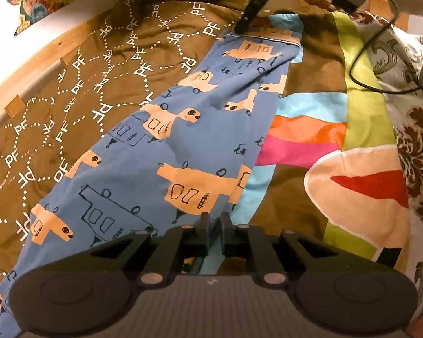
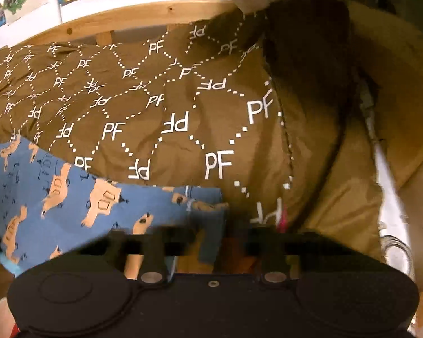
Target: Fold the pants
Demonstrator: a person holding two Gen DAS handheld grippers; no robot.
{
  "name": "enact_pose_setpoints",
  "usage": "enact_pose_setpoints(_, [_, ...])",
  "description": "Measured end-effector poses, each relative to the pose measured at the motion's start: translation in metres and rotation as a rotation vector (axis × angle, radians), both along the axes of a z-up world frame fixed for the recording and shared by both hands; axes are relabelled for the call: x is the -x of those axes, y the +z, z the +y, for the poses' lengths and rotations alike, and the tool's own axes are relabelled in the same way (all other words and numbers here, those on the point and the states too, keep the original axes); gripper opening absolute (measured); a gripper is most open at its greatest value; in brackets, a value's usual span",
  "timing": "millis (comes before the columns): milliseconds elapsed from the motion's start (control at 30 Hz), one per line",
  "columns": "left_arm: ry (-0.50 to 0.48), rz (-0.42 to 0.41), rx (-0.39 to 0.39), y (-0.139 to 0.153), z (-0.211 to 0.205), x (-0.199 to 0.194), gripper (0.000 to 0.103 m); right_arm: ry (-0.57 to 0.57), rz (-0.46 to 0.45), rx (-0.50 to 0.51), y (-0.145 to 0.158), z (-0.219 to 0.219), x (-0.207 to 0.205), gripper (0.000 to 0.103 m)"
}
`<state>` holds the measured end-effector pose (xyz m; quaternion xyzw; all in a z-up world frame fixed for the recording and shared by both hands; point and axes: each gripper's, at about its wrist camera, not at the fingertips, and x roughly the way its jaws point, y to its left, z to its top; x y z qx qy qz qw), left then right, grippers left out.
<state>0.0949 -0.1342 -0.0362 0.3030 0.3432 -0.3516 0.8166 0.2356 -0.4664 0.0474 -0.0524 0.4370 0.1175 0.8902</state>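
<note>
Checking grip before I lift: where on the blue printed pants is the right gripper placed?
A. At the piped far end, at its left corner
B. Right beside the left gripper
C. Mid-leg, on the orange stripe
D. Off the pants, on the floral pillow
A: in the left wrist view the right gripper meets the pants at the piped far edge, opposite the left gripper.

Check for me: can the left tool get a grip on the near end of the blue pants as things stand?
Probably yes. The left tool already sits at the near edge of the blue pants, fingers nearly closed on the fabric, nothing in between. The right tool is at the far end.
</note>
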Motion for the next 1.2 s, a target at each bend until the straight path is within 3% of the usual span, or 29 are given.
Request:
enact_pose_setpoints(67, [-0.017,-0.023,-0.015,-0.002,-0.001,0.005,0.004,0.016,-0.033,0.020,0.003,0.004,0.002,0.003])
enact_pose_setpoints(200, [-0.036,-0.012,-0.015,-0.004,0.001,0.008,0.000,0.036,-0.140,0.102,0.014,0.013,0.012,0.003])
enact_pose_setpoints(300, [-0.036,-0.007,-0.019,-0.005,0.004,0.009,0.000,0.040,-0.132,0.112,0.009,0.013,0.005,0.006])
enact_pose_setpoints(367, [-0.020,0.008,0.000,-0.003,0.006,0.008,0.000,0.051,-0.073,0.121,0.000,0.014,0.002,0.030])
enact_pose_setpoints(433, [-0.007,0.021,0.023,0.001,0.010,0.007,0.000,0.037,-0.097,0.148,-0.001,0.014,0.010,0.045])
enact_pose_setpoints(467, [0.000,0.018,0.033,0.004,0.013,0.008,0.000,0.028,-0.129,0.162,0.003,0.015,0.018,0.051])
enact_pose_setpoints(567, [-0.001,-0.010,0.043,0.011,0.017,0.010,0.002,0.061,-0.207,0.171,0.016,0.026,0.052,0.055])
enact_pose_setpoints(700, [0.005,-0.031,0.037,0.012,0.013,0.006,0.006,0.294,-0.178,0.149,0.015,0.055,0.097,0.055])
enact_pose_setpoints(800, [0.000,-0.035,0.033,0.010,0.007,0.006,0.007,0.411,-0.125,0.141,0.003,0.078,0.113,0.048])
enact_pose_setpoints(900, [-0.006,-0.052,0.008,0.004,-0.002,0.007,0.007,0.455,-0.075,0.192,-0.015,0.095,0.112,0.038])
enact_pose_setpoints(1200, [0.005,-0.041,-0.003,-0.001,-0.004,0.001,0.008,0.536,-0.099,0.308,-0.035,0.114,0.105,0.034])
